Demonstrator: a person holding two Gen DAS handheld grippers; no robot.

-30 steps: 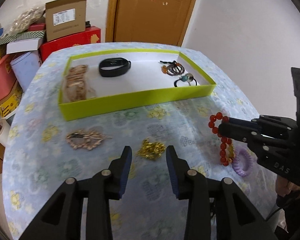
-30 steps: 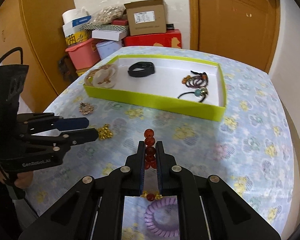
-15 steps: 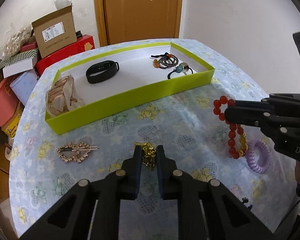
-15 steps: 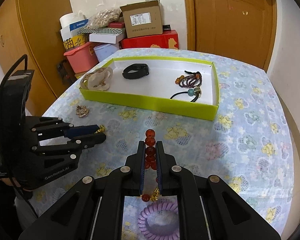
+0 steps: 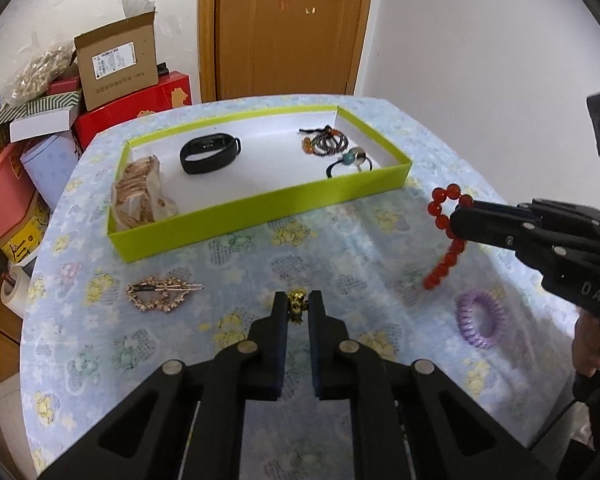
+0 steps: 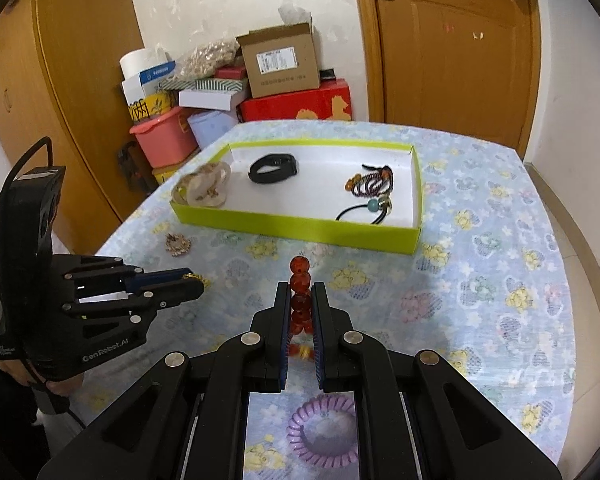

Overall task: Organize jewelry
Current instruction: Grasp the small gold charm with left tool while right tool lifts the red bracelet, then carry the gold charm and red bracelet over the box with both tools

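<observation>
My left gripper [image 5: 298, 307] is shut on a small gold chain piece [image 5: 297, 303] and holds it above the table; it shows in the right wrist view [image 6: 192, 282] too. My right gripper [image 6: 301, 304] is shut on a red bead bracelet [image 6: 300, 284], which hangs from the fingers in the left wrist view [image 5: 446, 236]. The lime-green tray [image 5: 260, 208] lies beyond both grippers, holding a black wristband [image 5: 210, 153], beaded bracelets [image 5: 326, 142], a hair tie [image 5: 350, 162] and a bagged item [image 5: 140, 192].
A gold hair clip [image 5: 162, 294] lies on the floral tablecloth left of my left gripper. A purple coil hair tie [image 5: 480, 318] lies under my right gripper [image 6: 322, 438]. Boxes [image 6: 280, 64] are stacked behind the table; a door [image 6: 456, 40] stands at the back.
My left gripper closed on the gold chain piece and lifted it off the cloth. My right gripper rose with the red bracelet, which now hangs free of the table.
</observation>
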